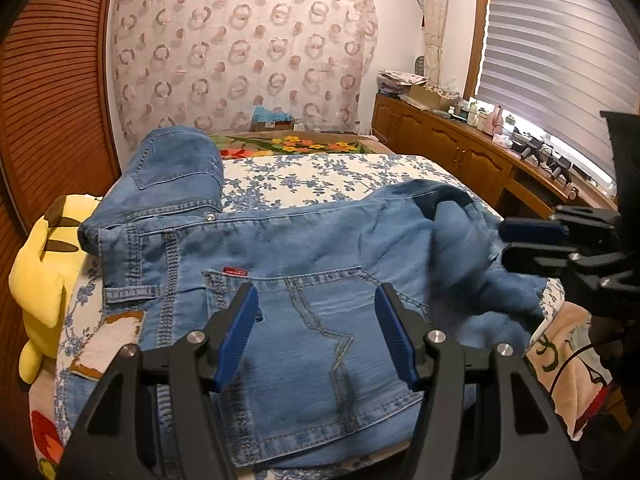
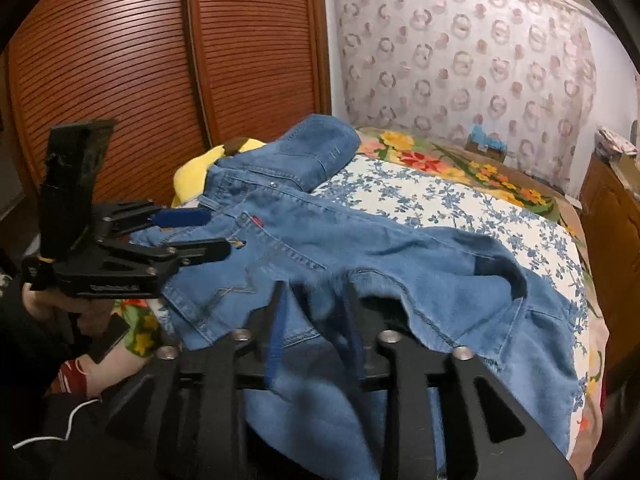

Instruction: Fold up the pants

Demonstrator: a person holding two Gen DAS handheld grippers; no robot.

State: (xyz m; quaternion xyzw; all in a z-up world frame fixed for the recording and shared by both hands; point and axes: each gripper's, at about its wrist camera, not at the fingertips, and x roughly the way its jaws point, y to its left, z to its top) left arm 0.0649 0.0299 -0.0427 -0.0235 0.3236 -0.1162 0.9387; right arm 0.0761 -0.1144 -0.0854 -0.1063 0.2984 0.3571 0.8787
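Blue denim pants [image 1: 304, 248] lie spread across the bed, back pocket and red tab up, one part folded over at the far left. My left gripper [image 1: 316, 300] is open and empty, hovering just above the back pocket; it also shows in the right wrist view [image 2: 216, 232]. My right gripper [image 2: 316, 292] is shut on a fold of the pants [image 2: 400, 256] near the leg end, cloth bunched and blurred between its fingers. It also shows at the right in the left wrist view [image 1: 504, 240].
The bed [image 1: 340, 176] has a blue floral sheet and a bright flowered blanket [image 1: 304, 144] at the far end. A yellow plush toy [image 1: 44, 264] lies at the left edge. A wooden louvred wardrobe [image 2: 140, 60] stands at left, a cluttered wooden cabinet [image 1: 460, 140] at right.
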